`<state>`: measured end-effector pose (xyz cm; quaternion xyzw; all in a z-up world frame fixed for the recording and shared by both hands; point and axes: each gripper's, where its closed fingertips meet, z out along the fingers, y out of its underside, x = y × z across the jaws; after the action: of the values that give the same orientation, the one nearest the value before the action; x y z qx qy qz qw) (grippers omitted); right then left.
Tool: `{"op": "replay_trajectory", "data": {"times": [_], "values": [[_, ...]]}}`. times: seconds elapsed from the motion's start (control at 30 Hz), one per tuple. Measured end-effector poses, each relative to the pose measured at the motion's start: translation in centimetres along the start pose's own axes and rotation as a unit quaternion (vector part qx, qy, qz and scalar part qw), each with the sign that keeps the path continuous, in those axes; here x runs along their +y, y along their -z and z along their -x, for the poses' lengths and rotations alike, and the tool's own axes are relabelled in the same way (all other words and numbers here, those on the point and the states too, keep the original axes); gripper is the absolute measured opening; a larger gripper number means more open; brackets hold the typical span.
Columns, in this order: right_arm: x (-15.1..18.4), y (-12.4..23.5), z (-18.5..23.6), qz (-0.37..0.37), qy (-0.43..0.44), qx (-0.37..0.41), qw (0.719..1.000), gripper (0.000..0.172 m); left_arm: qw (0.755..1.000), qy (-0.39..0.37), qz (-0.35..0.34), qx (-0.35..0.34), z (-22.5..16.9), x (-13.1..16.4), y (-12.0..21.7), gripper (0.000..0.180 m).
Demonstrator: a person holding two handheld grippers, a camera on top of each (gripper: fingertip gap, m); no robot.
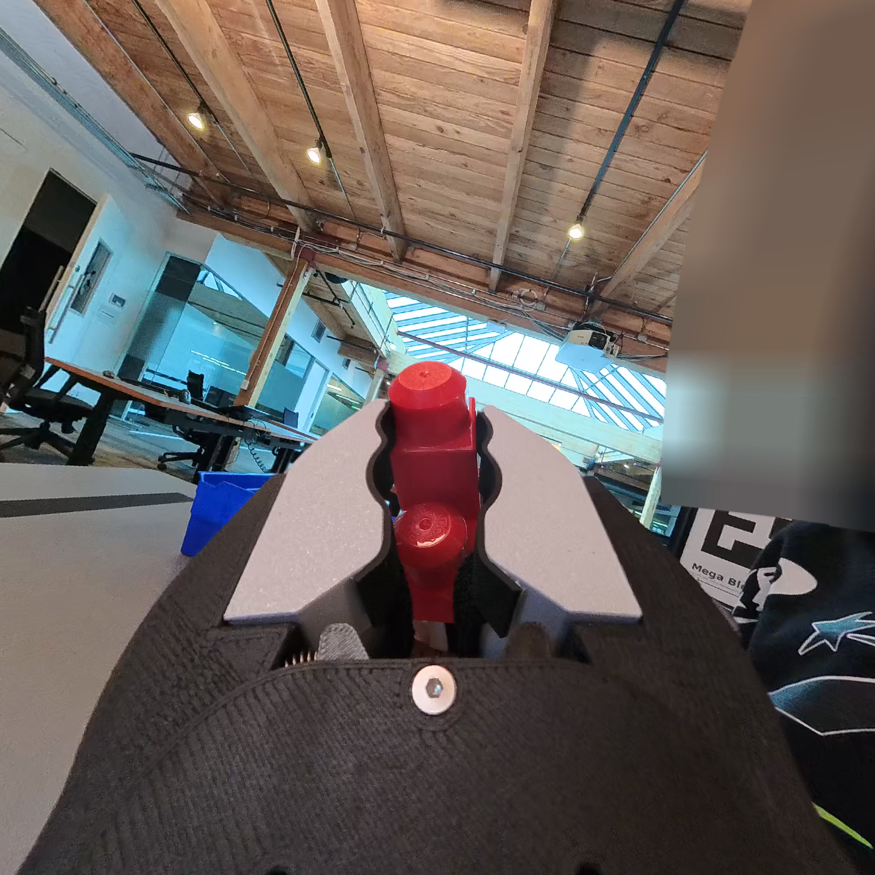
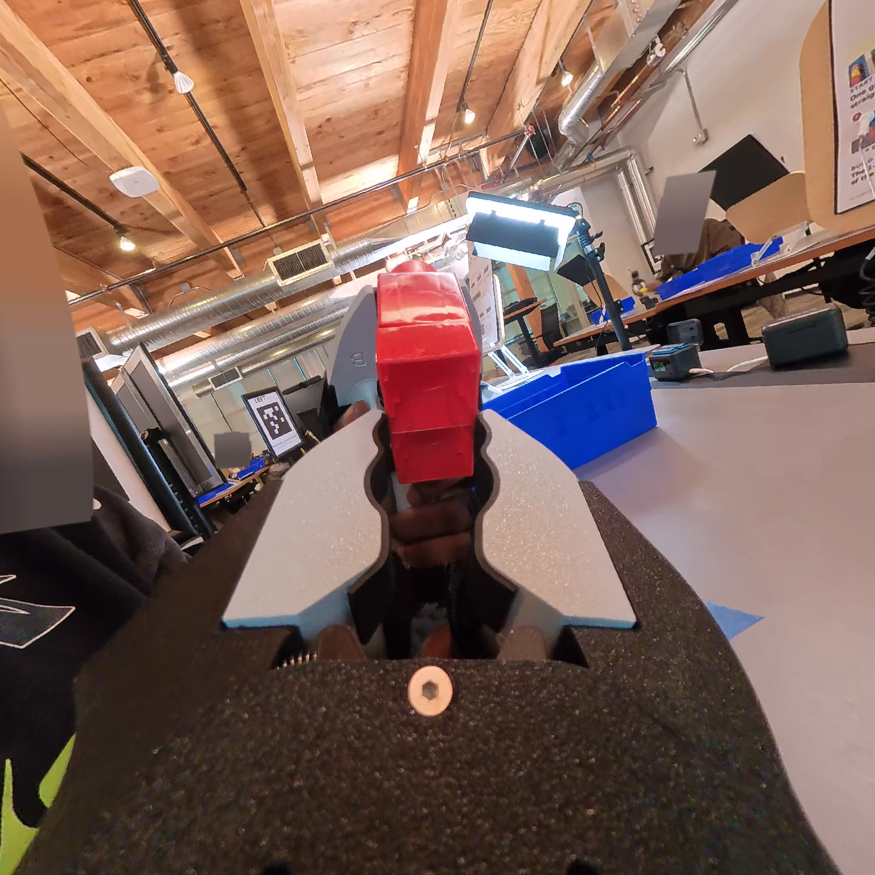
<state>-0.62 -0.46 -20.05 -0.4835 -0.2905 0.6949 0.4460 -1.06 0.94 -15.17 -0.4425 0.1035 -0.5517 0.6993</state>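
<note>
Grey surface carries a blue bin, right of both grippers. Left gripper: jaws part open, closed on a red stack of toy blocks, studs facing its camera. Right gripper: jaws likewise clamped on the same red stack, at the opposite end. Stack held raised, well above the surface.

left wrist: tilted up, close | right wrist: same | shared: red block
</note>
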Motion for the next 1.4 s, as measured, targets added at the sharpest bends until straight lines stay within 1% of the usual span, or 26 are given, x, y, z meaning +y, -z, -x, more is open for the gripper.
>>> {"op": "replay_trajectory", "data": {"times": [0.13,0.2,0.27,0.53,0.83,0.9,0.93,0.97,1.0,1.03,1.07,1.13,1.23,1.3,1.4], "values": [[0.5,0.0,-0.1,0.010,-0.004,0.001,1.000,0.034,1.000,0.003,0.007,0.006,0.1,0.2,0.4,0.033],[0.8,-0.1,0.0,0.018,-0.010,-0.003,1.000,0.034,1.000,0.001,0.020,0.014,0.0,0.3,0.6,0.035],[1.0,-0.2,0.2,0.024,-0.020,-0.008,0.999,0.034,0.999,0.001,0.031,0.019,-0.1,0.3,0.7,0.033],[1.6,-0.1,-0.2,0.032,-0.024,-0.002,0.999,0.034,0.999,0.018,0.046,-0.003,0.5,0.7,1.0,0.033],[1.7,0.1,-0.5,0.028,-0.036,-0.003,0.999,0.034,0.998,0.021,0.059,-0.014,0.8,1.1,0.9,0.033],[1.6,0.0,-0.5,0.018,-0.046,-0.008,0.999,0.034,0.998,0.010,0.061,-0.020,0.8,0.9,0.8,0.034],[1.3,0.0,-0.4,0.007,-0.053,-0.016,0.998,0.035,0.998,-0.007,0.065,-0.017,0.7,0.7,0.8,0.034],[0.8,-0.1,-0.1,-0.011,-0.068,-0.030,0.997,0.035,0.997,-0.022,0.070,-0.011,0.5,0.4,0.9,0.047],[0.2,0.1,0.1,-0.033,-0.087,-0.044,0.995,0.035,0.997,-0.026,0.070,-0.017,0.6,-0.1,0.9,0.070],[-0.4,0.2,0.0,-0.051,-0.101,-0.052,0.992,0.035,0.997,-0.022,0.069,-0.017,0.6,-0.7,1.0,0.084],[-0.7,0.5,-0.2,-0.065,-0.112,-0.053,0.990,0.035,0.997,-0.017,0.074,-0.012,0.3,-0.9,1.0,0.084],[-1.4,1.0,-0.6,-0.098,-0.136,-0.060,0.984,0.034,0.994,-0.011,0.106,-0.021,0.1,0.1,1.1,0.078],[-2.4,1.7,-0.8,-0.145,-0.162,-0.072,0.973,0.034,0.985,-0.010,0.172,-0.026,-0.2,3.8,0.9,0.072],[-2.7,1.8,-0.7,-0.156,-0.159,-0.074,0.972,0.034,0.983,0.000,0.183,-0.012,-0.7,5.0,0.5,0.065],[-2.8,2.0,-0.4,-0.159,-0.149,-0.073,0.973,0.034,0.984,0.001,0.180,-0.006,-0.8,5.3,0.4,0.054]]}}
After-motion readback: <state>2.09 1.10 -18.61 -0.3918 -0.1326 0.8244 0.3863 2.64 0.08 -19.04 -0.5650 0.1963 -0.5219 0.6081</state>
